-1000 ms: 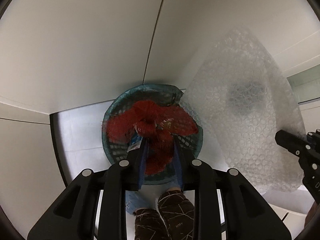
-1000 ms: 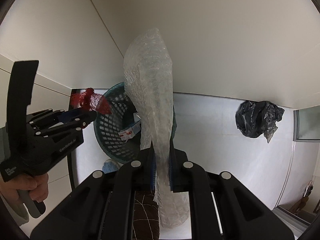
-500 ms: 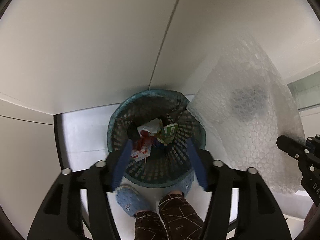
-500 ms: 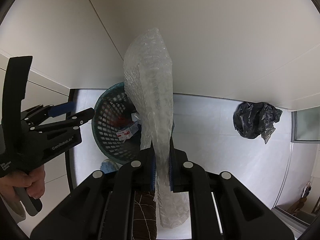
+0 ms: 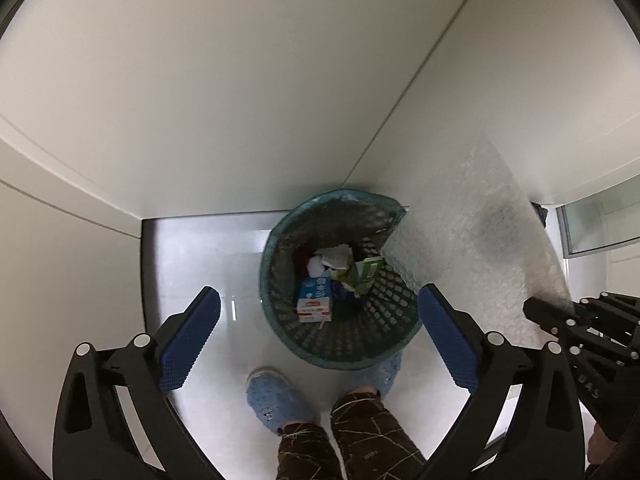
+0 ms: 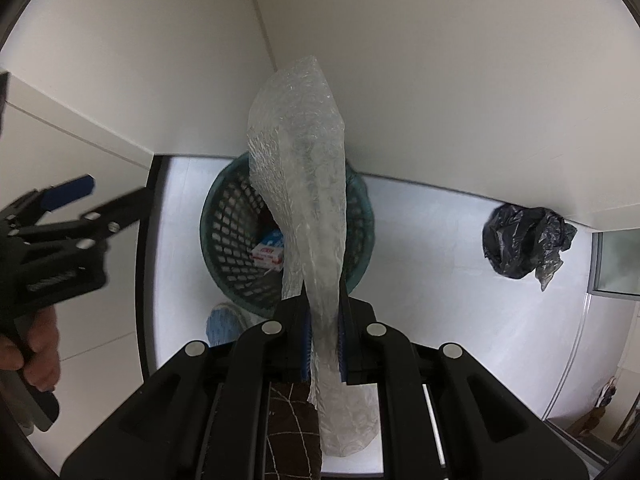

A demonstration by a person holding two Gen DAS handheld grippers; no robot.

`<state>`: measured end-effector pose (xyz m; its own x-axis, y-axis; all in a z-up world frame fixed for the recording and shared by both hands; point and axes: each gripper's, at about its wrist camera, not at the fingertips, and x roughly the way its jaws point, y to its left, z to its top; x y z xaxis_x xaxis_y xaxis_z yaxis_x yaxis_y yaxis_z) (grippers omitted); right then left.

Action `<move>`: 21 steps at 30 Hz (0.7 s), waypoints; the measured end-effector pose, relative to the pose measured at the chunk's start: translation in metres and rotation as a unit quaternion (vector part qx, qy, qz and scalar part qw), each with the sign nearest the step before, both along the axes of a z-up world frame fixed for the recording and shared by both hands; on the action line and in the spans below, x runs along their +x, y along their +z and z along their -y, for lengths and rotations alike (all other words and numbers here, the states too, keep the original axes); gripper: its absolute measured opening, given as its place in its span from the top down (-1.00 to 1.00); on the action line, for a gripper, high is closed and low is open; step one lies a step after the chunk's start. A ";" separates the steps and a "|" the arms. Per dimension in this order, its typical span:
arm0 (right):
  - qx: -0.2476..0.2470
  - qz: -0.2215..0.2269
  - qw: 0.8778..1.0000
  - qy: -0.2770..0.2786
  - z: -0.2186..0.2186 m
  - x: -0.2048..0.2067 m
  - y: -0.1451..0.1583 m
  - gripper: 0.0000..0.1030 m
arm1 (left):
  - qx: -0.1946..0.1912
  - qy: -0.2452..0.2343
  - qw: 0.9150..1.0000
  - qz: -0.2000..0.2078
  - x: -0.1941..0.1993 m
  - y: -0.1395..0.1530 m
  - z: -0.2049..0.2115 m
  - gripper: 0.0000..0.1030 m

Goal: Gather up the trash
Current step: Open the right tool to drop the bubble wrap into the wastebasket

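White floor and walls surround one teal basket (image 5: 340, 340) holding cartons; our left gripper (image 5: 318, 322) is opening, empty, while our right gripper (image 6: 322, 350) pinches one bubble wrap sheet (image 6: 304, 184) near one black bag (image 6: 524, 240).

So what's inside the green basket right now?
Inside the green basket: a blue-and-white carton, a green carton, crumpled white paper and something red. The bubble wrap hides its right rim.

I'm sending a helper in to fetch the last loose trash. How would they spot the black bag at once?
Start at the teal mesh wastebasket standing in the corner of the white walls. From there follow the wall along the pale floor, away from the left gripper. The crumpled black plastic bag lies alone at the wall's foot, the only dark, glossy lump on the floor.
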<state>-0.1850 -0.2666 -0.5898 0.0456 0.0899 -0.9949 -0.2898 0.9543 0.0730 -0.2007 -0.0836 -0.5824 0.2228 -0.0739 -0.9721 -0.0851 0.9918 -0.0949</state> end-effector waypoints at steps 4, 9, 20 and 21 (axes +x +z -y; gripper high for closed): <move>-0.012 -0.021 1.000 0.008 -0.012 0.000 -0.018 0.80 | 0.007 0.010 1.000 -0.005 -0.007 -0.001 -0.013 -0.88; -0.018 -0.034 0.999 0.019 -0.023 0.002 -0.040 0.77 | 0.012 0.022 1.000 -0.010 -0.013 -0.002 -0.025 -0.88; -0.015 -0.030 0.999 0.025 -0.035 0.003 -0.044 0.47 | 0.012 0.034 0.999 -0.016 -0.016 -0.006 -0.037 -0.88; -0.015 -0.029 0.999 0.025 -0.036 0.002 -0.043 0.44 | 0.013 0.033 0.999 -0.015 -0.016 -0.006 -0.037 -0.88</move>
<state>-0.1825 -0.2311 -0.6330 -0.0168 0.0616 -0.9980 -0.3329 0.9408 0.0637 -0.2166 -0.0464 -0.5880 0.1965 -0.0347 -0.9799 -0.1537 0.9859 -0.0657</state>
